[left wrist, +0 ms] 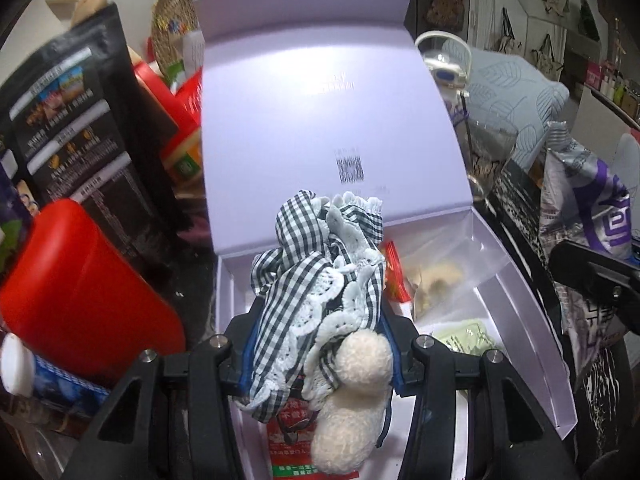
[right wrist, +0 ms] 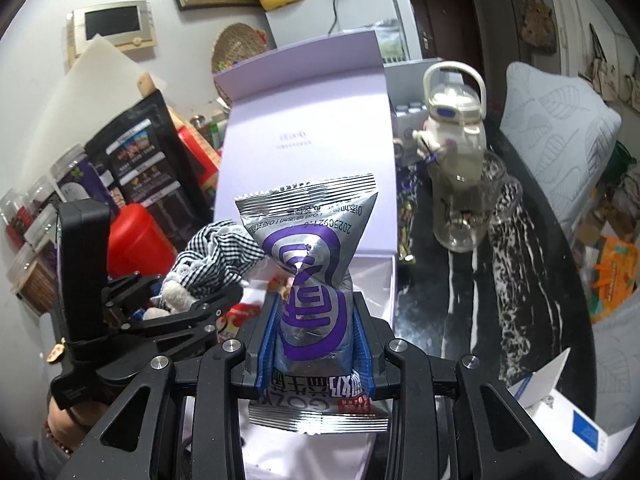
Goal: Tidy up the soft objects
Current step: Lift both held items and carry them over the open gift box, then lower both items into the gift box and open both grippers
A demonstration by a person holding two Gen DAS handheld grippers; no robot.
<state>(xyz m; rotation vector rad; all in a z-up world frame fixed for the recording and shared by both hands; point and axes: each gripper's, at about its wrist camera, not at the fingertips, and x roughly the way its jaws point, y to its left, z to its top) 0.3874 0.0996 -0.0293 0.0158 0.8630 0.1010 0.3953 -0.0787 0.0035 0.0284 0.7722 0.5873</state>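
Note:
My left gripper (left wrist: 318,344) is shut on a soft toy in black-and-white checked cloth with white lace and cream plush limbs (left wrist: 320,280). It holds the toy over the open lilac box (left wrist: 532,320). My right gripper (right wrist: 316,332) is shut on a silver and purple snack bag (right wrist: 310,280), held above the same box (right wrist: 380,276). The left gripper with the toy (right wrist: 216,256) shows at the left of the right wrist view. The snack bag (left wrist: 592,208) also shows at the right edge of the left wrist view.
The box holds a clear bag of food (left wrist: 436,276), a green packet (left wrist: 468,336) and a red packet (left wrist: 292,440). Its lid (left wrist: 328,100) stands open behind. A red container (left wrist: 80,292) and black bag (left wrist: 80,120) stand left. A glass jar (right wrist: 468,216) and a white kettle (right wrist: 452,128) stand right.

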